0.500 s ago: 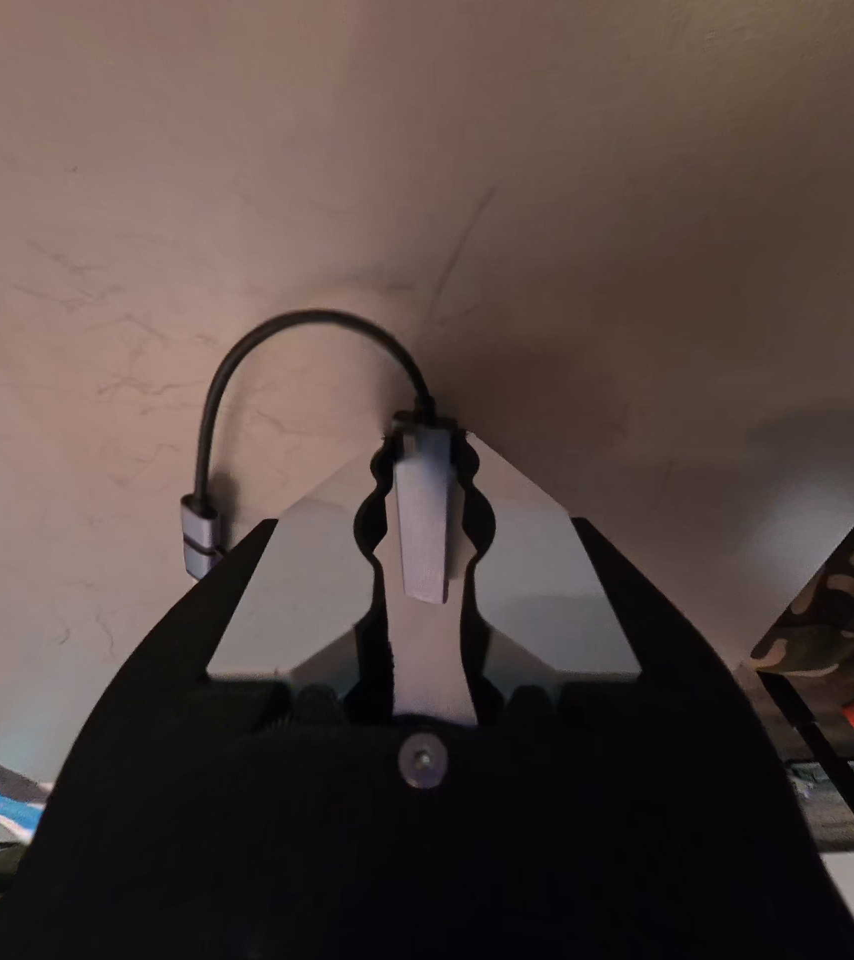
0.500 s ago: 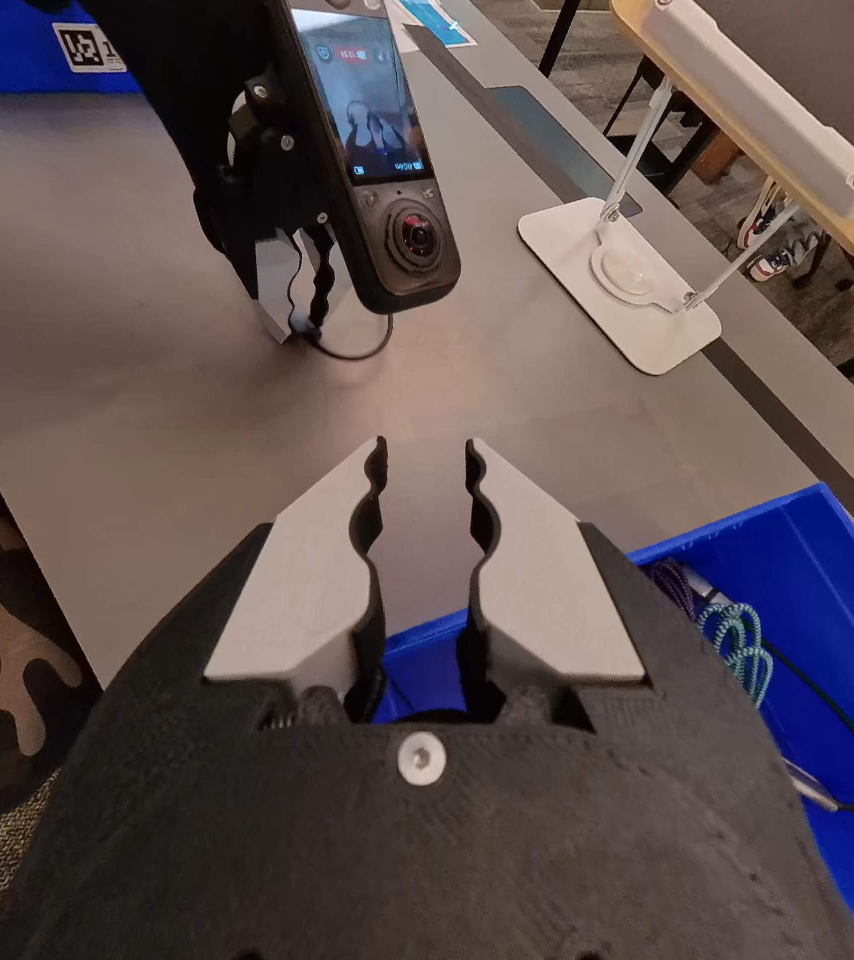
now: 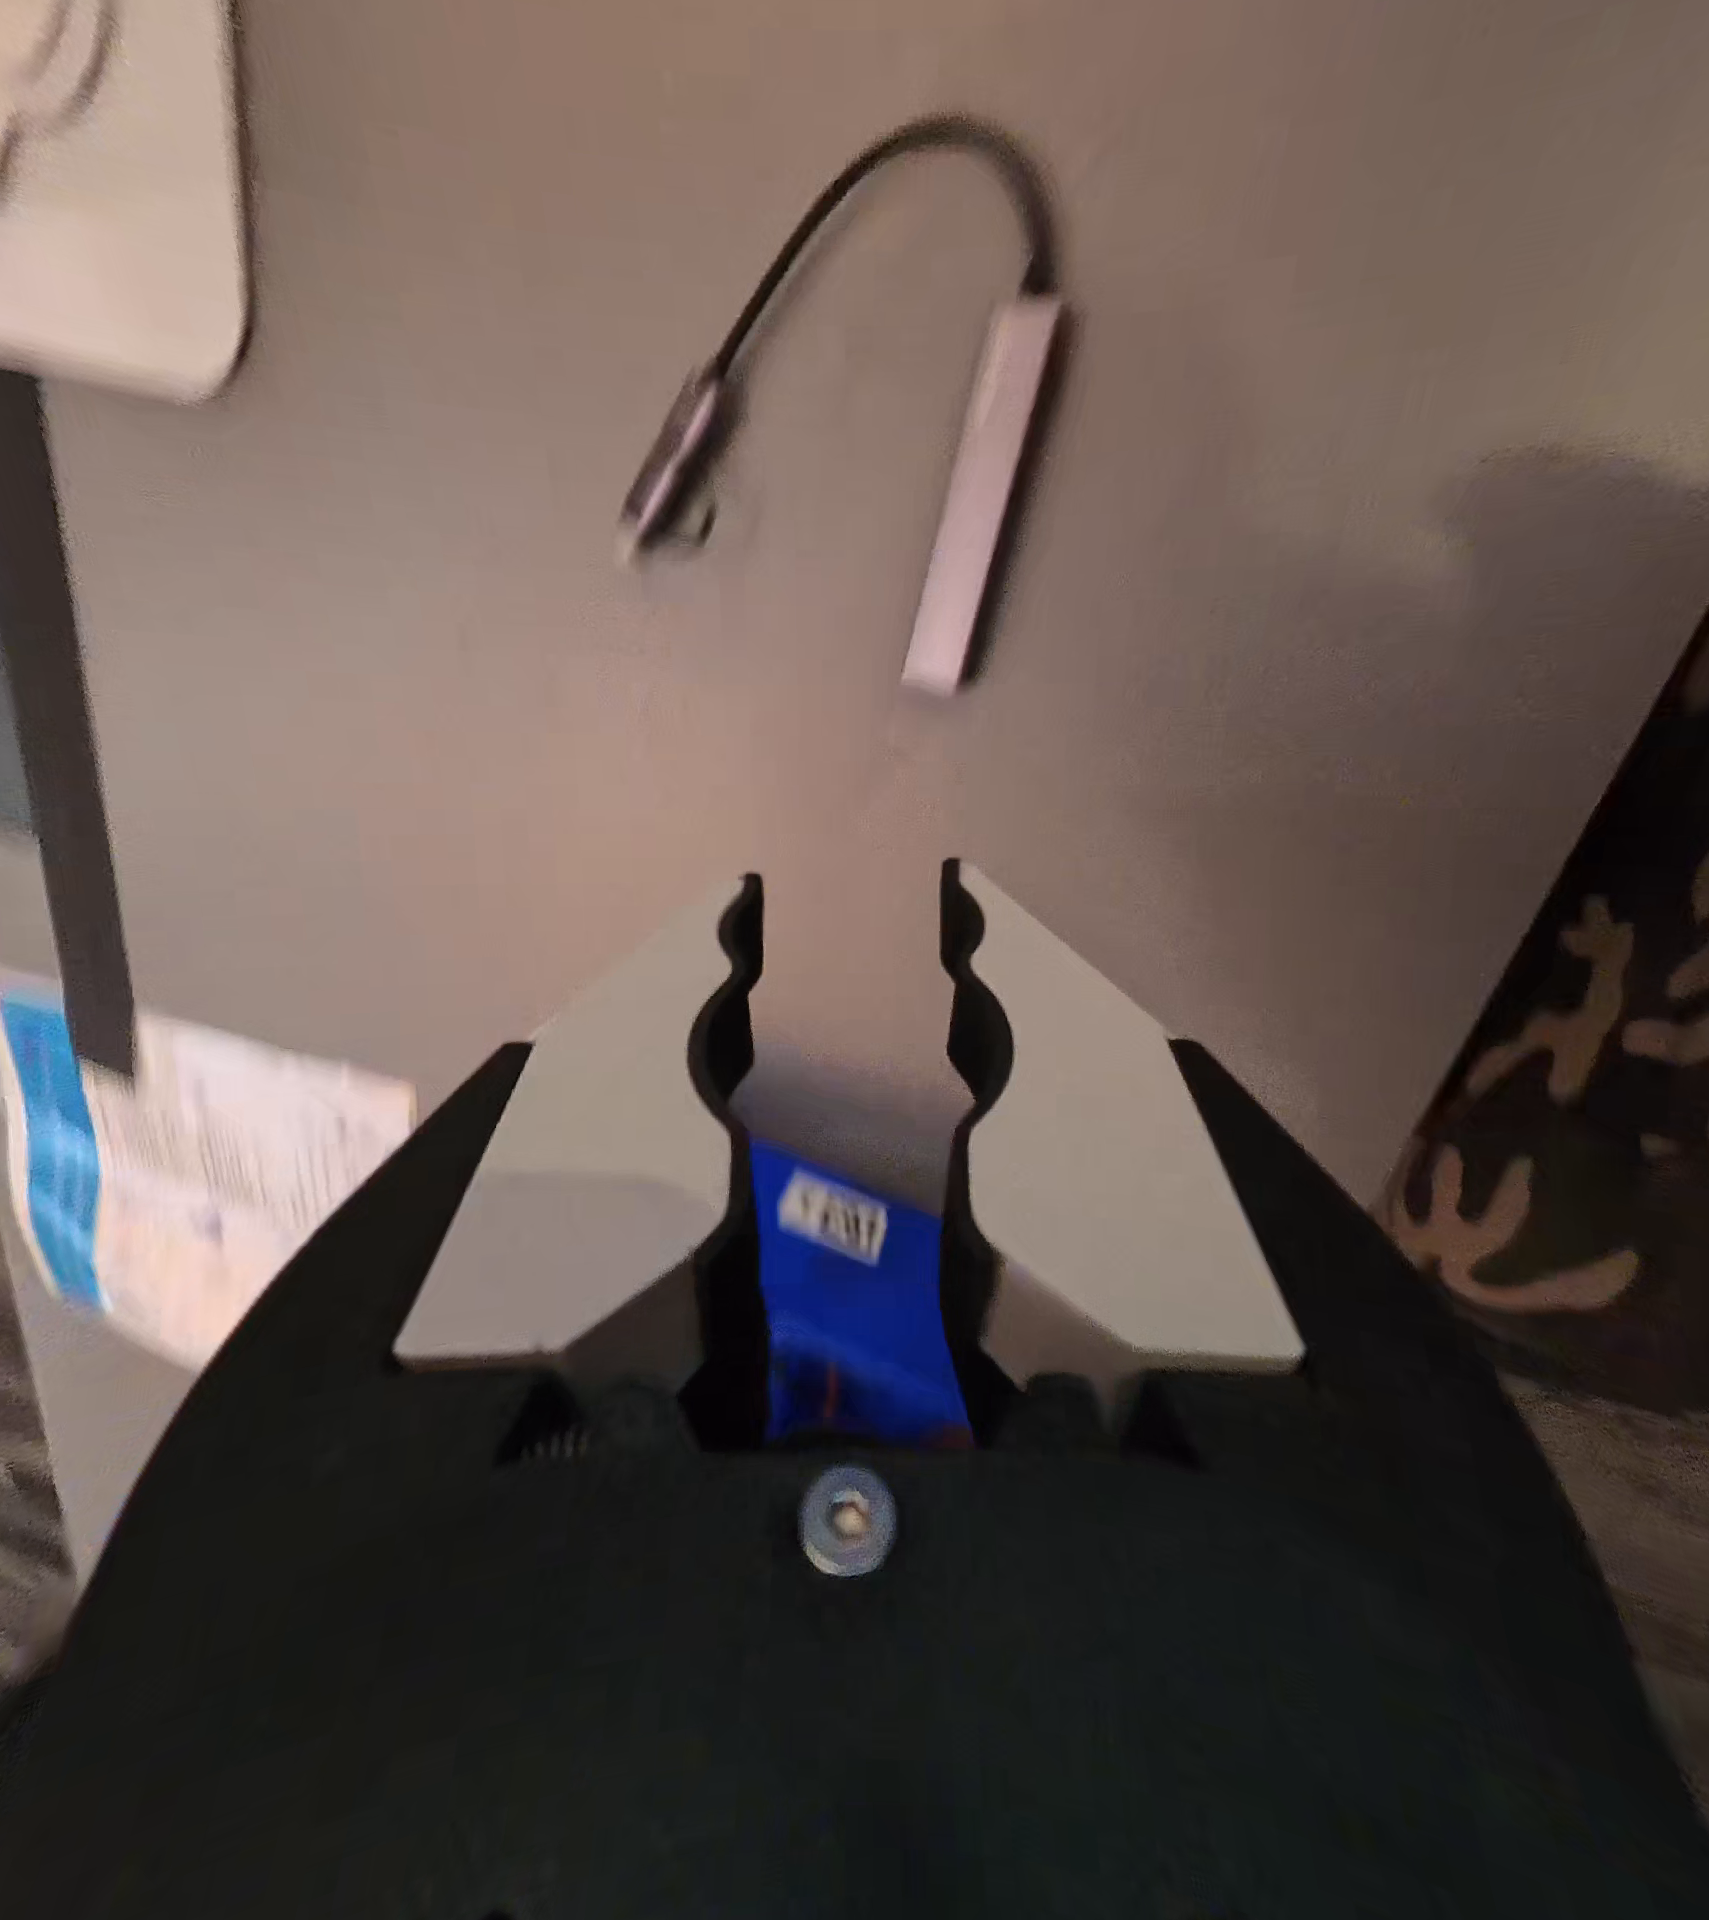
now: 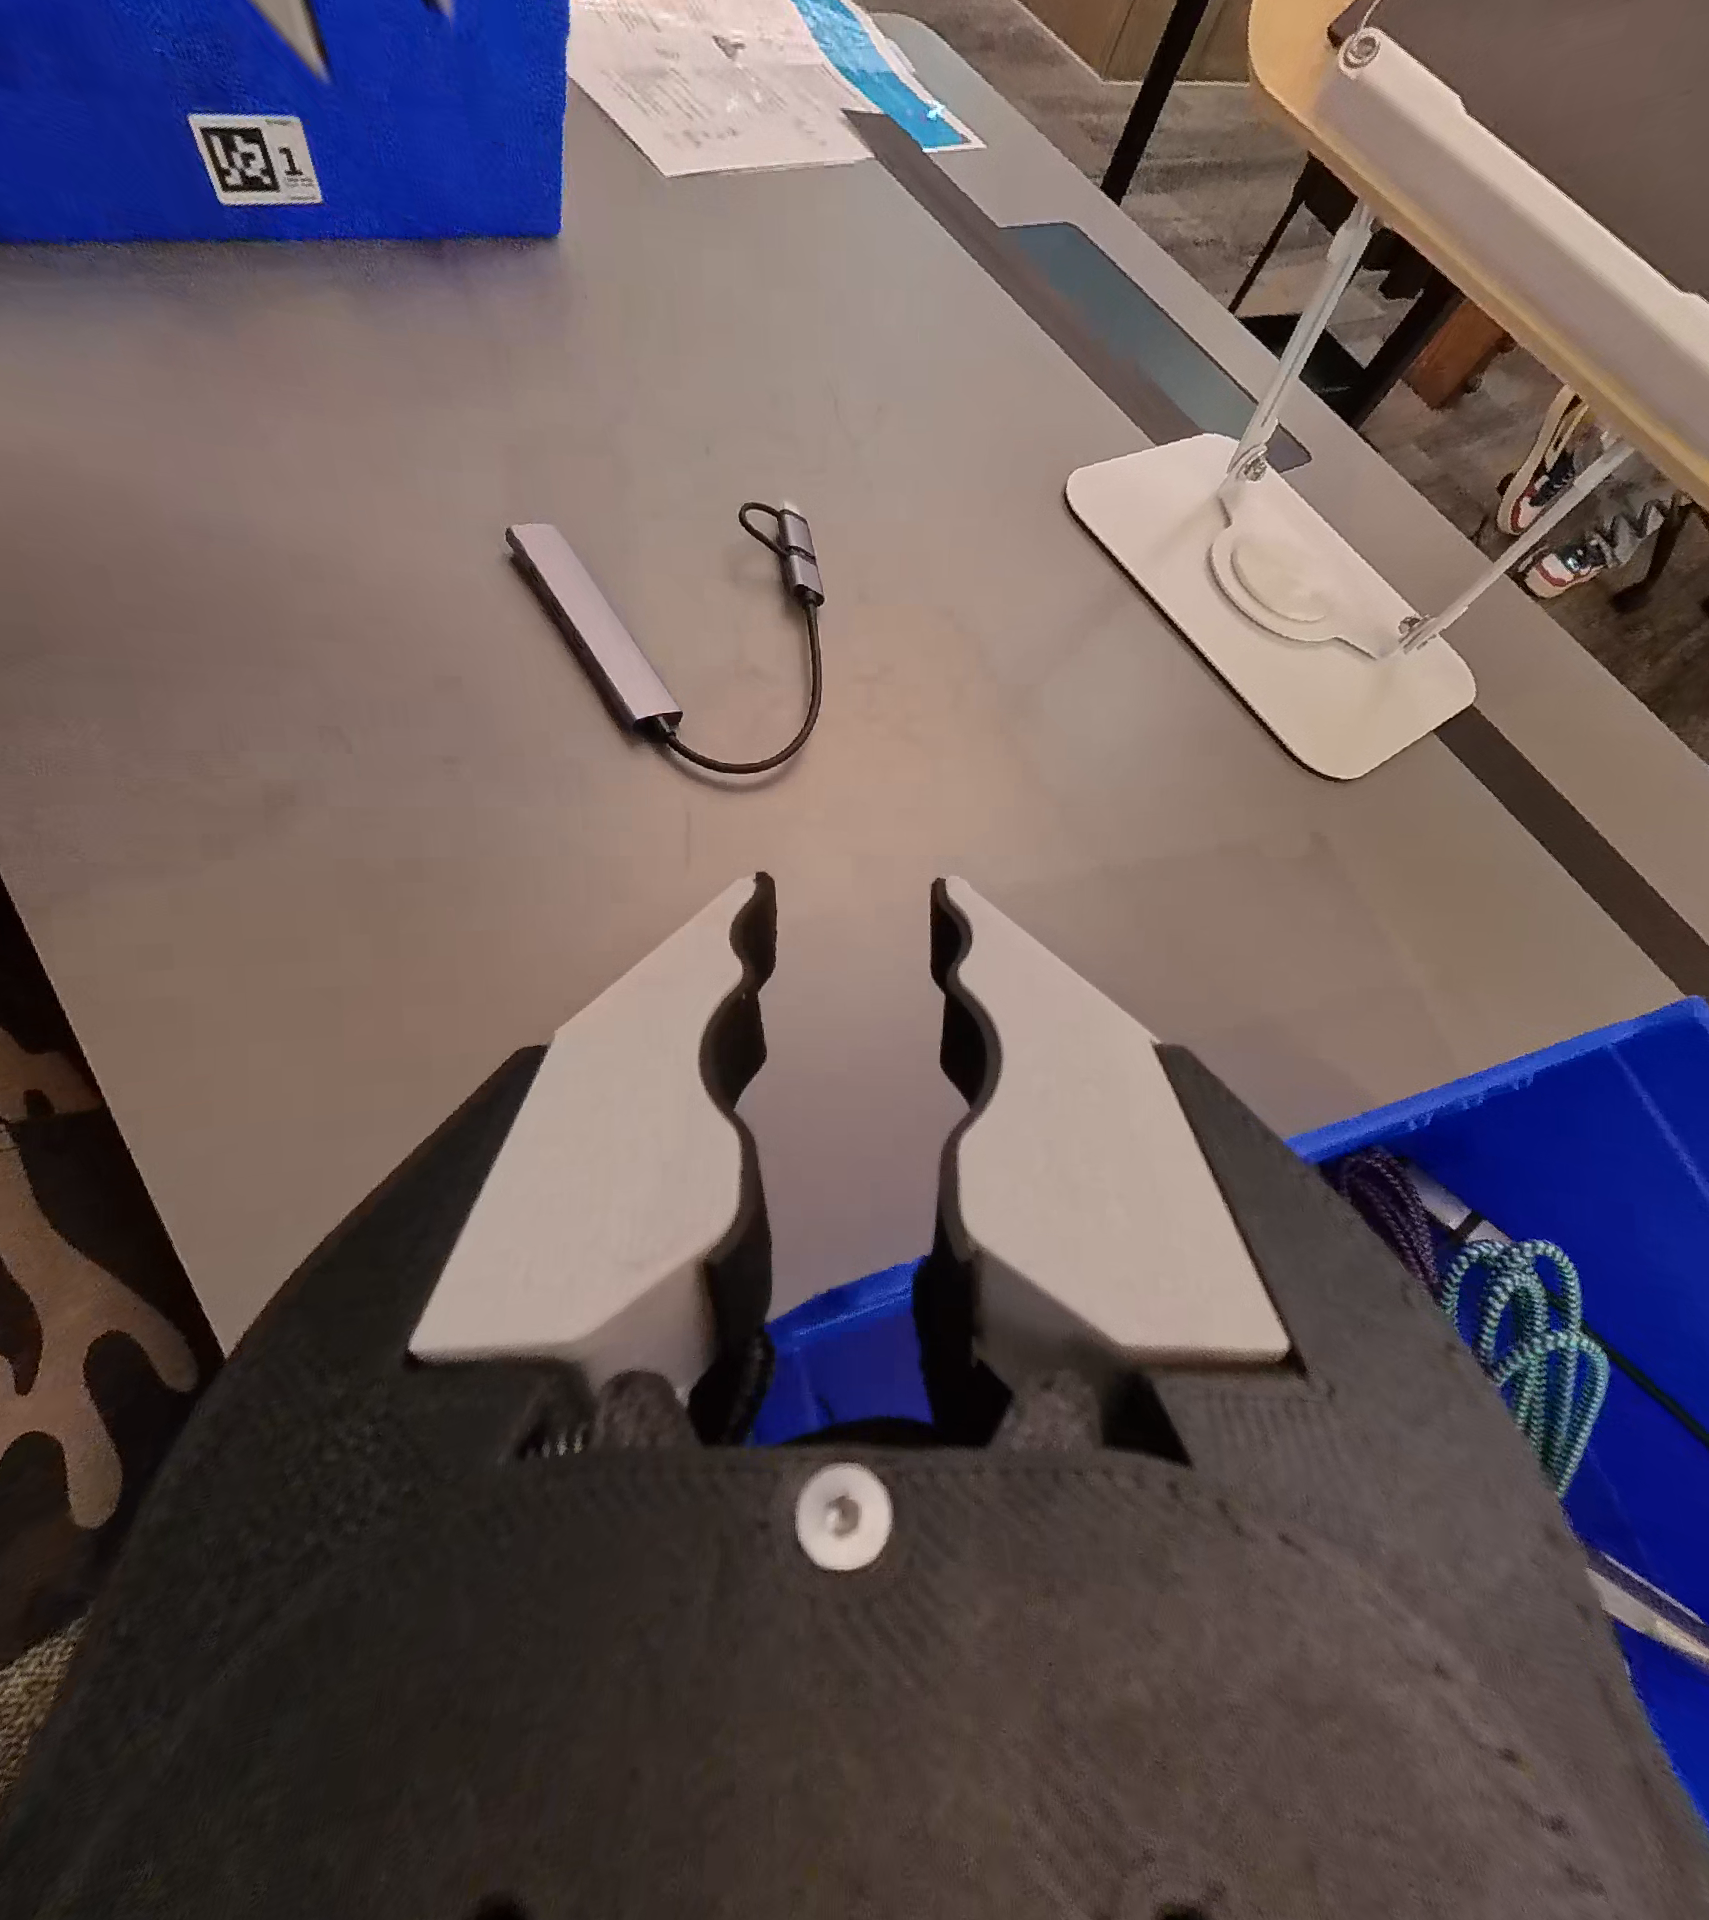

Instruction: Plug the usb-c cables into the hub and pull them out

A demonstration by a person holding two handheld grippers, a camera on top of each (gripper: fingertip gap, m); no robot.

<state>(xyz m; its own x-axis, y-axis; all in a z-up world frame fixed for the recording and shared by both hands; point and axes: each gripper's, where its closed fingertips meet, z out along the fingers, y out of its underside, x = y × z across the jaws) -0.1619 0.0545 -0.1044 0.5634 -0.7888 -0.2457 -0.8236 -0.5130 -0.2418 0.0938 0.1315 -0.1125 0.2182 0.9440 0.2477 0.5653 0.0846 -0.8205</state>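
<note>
Change: half a second ago my left gripper (image 3: 845,883) was pinching the slim grey aluminium usb hub (image 4: 592,631); now I am holding nothing and the hub is lying flat on the grey matte table (image 4: 310,499).
Meaning: I am judging the hub as placed and released; 0 cables are sitting in it, so fetching 1 cable is looking like the next step.
Hub location: mid-table, well apart from both grippers, its short black pigtail cable (image 4: 788,717) curving round to a grey plug (image 4: 800,556).
Left gripper: fingers spread, empty, hanging above the table and looking down on the hub (image 3: 985,488); the view is blurring with motion.
Right gripper (image 4: 852,894): fingers spread, empty, hovering over the table's near edge, pointing towards the hub.
Cable stock: braided teal and purple cables (image 4: 1515,1340) are lying in the blue plastic bin (image 4: 1660,1122) just beside my right gripper.
Other: white desk-lamp base (image 4: 1276,613) is standing to the right.
</note>
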